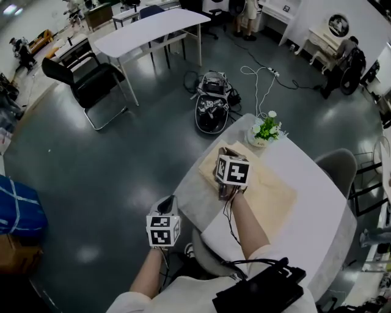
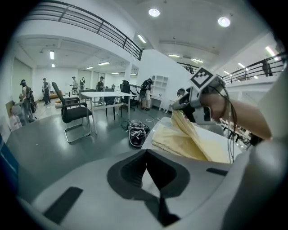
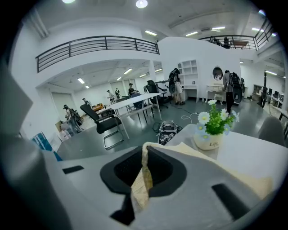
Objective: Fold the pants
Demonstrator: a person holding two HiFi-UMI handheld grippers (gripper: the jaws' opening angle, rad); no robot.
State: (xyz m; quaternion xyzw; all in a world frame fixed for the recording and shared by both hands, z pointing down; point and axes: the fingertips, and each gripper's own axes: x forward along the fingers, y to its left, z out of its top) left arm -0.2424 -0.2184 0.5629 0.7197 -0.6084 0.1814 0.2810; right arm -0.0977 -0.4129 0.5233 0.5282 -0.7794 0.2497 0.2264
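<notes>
Head view: the pants (image 1: 272, 194) lie on the tabletop (image 1: 321, 202) just beside the flowerpot (image 1: 266, 129); the right claw (image 1: 225, 153) holds an edge raised, presumably to fold it over; the left claw (image 1: 166, 202) hangs off the tabletop, well apart from the flowerpot; left gripper view: jaws closed, empty; right gripper view: jaws pinching cloth.

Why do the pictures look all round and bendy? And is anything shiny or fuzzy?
Head view: the wide lens bends the room; lamps leave pale shiny spots on the floor. Left gripper view: black corners; the ceiling lights glare white. Right gripper view: the railing curves like a bow; the pants between the jaws look fuzzy, so near the lens.
</notes>
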